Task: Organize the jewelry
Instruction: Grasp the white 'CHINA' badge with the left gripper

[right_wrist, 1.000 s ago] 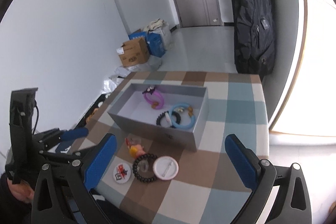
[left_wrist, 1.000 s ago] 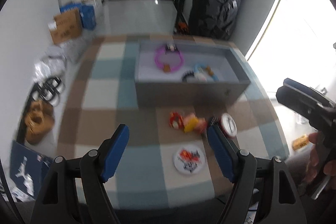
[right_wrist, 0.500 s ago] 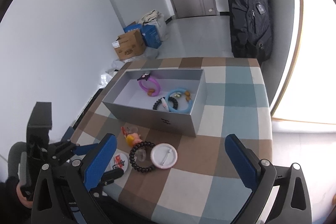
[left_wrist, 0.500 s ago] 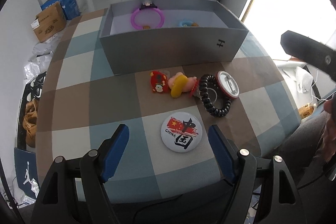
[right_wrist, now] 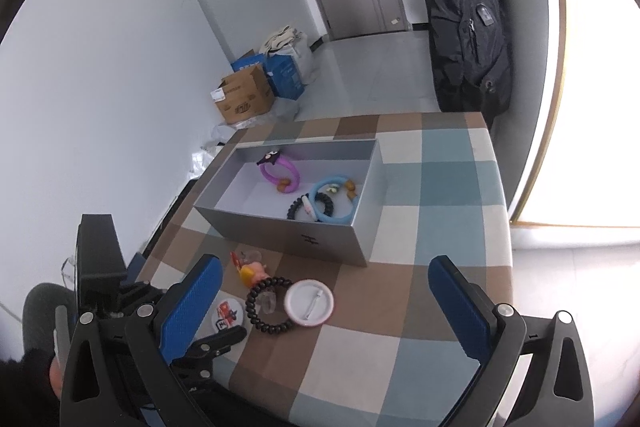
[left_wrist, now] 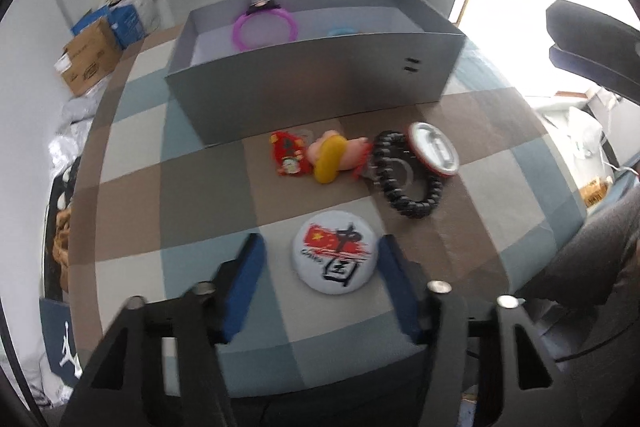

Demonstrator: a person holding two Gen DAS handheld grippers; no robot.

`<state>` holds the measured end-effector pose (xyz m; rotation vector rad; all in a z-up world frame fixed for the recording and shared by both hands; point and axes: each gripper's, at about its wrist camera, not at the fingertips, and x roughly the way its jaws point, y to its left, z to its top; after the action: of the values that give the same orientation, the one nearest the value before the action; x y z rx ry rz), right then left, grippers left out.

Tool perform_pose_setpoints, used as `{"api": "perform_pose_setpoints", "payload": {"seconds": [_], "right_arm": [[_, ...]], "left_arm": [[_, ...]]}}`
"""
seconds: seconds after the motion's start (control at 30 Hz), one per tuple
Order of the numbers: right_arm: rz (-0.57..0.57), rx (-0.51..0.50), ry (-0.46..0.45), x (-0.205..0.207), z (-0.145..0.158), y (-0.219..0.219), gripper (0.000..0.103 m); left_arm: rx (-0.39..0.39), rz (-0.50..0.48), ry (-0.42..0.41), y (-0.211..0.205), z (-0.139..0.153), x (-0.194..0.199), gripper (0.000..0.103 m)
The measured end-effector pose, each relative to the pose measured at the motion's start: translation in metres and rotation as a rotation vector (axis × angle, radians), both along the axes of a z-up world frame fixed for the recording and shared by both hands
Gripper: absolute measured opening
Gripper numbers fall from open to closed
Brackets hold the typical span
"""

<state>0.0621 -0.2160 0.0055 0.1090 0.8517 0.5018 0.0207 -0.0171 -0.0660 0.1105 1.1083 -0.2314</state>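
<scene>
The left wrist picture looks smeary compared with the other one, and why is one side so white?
Left wrist view: motion blur softens the grey box and the round badge; window light washes out the upper right. Right wrist view: sharp, the black bead bracelet is crisp, yet the window also glares white at the right. Both bend straight edges, fisheye style.

In the left wrist view the blue bracelet (left_wrist: 340, 31) is almost wholly hidden behind the grey box (left_wrist: 304, 95) wall, and the whole frame is softened by blur. The right gripper (left_wrist: 592, 47) is cut off at the right edge. The badge (right_wrist: 227, 314) print cannot be read in the right wrist view.
</scene>
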Motion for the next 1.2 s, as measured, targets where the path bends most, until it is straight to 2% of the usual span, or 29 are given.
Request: {"api": "perform_pose_setpoints", "payload": {"seconds": [0.03,0.13,0.3,0.43,0.67,0.83,0.93,1.07,1.2], "right_arm": [[-0.005,0.002,0.003,0.001,0.000,-0.001,0.103],[-0.016,0.010,0.015,0.002,-0.001,-0.004,0.103],[-0.029,-0.005,0.022,0.003,-0.004,-0.006,0.103],[-0.023,-0.046,0.041,0.004,-0.009,-0.003,0.103],[0.040,-0.109,0.148,0.008,-0.035,0.011,0.102],[0.076,-0.146,0.173,0.007,-0.045,0.022,0.096],[0.101,-0.171,0.180,0.006,-0.048,0.028,0.088],[0.131,-0.206,0.182,0.005,-0.054,0.039,0.083],[0.154,-0.225,0.180,0.006,-0.058,0.049,0.068]], "left_arm": [[0.006,-0.016,-0.004,-0.003,0.001,-0.001,0.038],[0.027,-0.024,-0.007,-0.007,0.002,-0.003,0.038],[-0.080,0.029,0.027,0.008,0.008,0.000,0.038],[-0.139,0.061,-0.006,0.016,0.022,-0.003,0.038],[-0.237,0.097,-0.090,0.025,0.048,-0.005,0.038],[-0.317,0.138,-0.105,0.040,0.054,0.008,0.038],[-0.357,0.157,-0.106,0.051,0.055,0.017,0.038],[-0.380,0.159,-0.110,0.061,0.055,0.029,0.038],[-0.393,0.162,-0.104,0.063,0.054,0.034,0.038]]}}
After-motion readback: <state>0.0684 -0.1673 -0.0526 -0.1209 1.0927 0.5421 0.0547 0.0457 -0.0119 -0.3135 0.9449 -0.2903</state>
